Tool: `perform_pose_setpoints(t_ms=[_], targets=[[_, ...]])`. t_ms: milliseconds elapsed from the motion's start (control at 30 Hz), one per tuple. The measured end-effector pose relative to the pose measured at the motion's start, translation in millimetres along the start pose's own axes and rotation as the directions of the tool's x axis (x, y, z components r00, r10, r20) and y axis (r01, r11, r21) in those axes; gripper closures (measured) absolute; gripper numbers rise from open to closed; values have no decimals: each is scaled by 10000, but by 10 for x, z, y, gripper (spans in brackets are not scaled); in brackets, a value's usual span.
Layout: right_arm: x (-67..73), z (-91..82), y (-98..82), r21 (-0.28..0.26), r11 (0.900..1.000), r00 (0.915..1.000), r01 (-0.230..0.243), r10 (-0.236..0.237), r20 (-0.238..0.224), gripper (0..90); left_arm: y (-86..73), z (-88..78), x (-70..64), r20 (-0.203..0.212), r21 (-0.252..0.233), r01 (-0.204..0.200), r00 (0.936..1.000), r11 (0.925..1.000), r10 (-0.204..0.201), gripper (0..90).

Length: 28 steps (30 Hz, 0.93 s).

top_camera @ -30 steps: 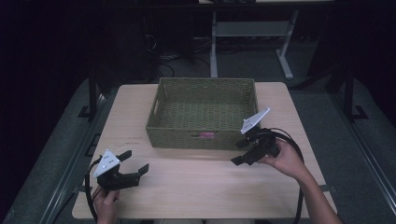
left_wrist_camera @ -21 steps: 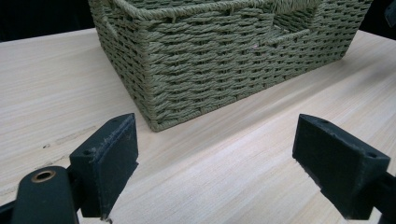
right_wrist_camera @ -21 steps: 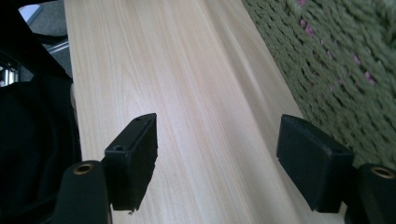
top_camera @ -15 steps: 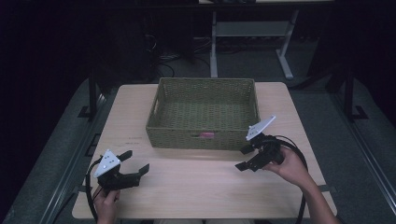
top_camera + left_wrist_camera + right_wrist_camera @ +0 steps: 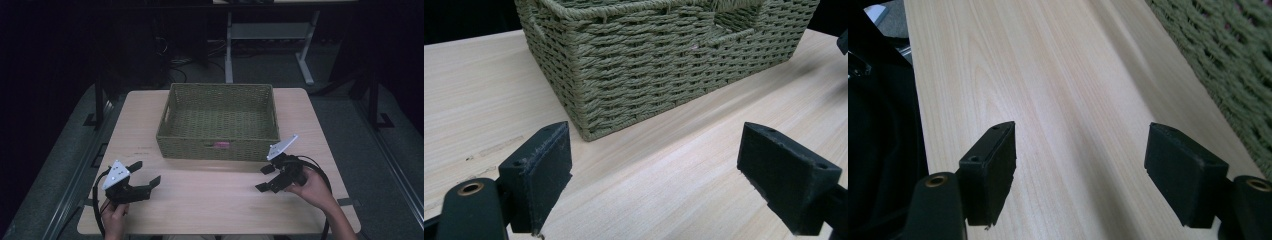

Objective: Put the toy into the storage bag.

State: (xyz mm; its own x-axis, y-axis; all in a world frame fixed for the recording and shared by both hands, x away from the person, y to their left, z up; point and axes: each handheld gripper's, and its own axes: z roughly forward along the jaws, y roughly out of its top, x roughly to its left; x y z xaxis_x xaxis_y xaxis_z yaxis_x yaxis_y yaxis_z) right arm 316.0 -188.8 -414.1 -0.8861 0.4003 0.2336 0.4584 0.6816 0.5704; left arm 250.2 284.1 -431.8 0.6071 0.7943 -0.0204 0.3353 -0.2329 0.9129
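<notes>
1. Sitting mid-table, the green woven rectangular basket (image 5: 218, 122) is the landmark; nothing visible inside it, pink tag on its near wall.
2. Left black two-jaw gripper (image 5: 146, 175) rests low w/ jaws spread, holding nothing, near-left of the basket & apart from it; its own view faces the basket's near corner (image 5: 574, 120), prob. a ready pose.
3. Right black two-jaw gripper (image 5: 265, 179) is near-right of the basket, jaws spread, empty, aimed along the pale wooden tabletop (image 5: 1058, 100).
4. Open room: bare strip between grippers, in front of the basket. Table's near edge sits just behind both hands, so less slack there.
</notes>
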Motion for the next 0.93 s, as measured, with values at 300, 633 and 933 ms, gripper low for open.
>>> perform_pose_setpoints(t_ms=[300,633,933], targets=[[51,10,-133,-103,9999,9999,-43,45,160,285,1,0,6,-7,19,4,10000,10000,-4,138],[145,6,-365,-504,9982,9986,-316,337,410,282,0,3,5,2,27,-4,10000,10000,4,138],[304,11,-537,-1675,9847,9942,-475,628,875,266,4,16,-1,29,31,-14,10000,10000,14,139]])
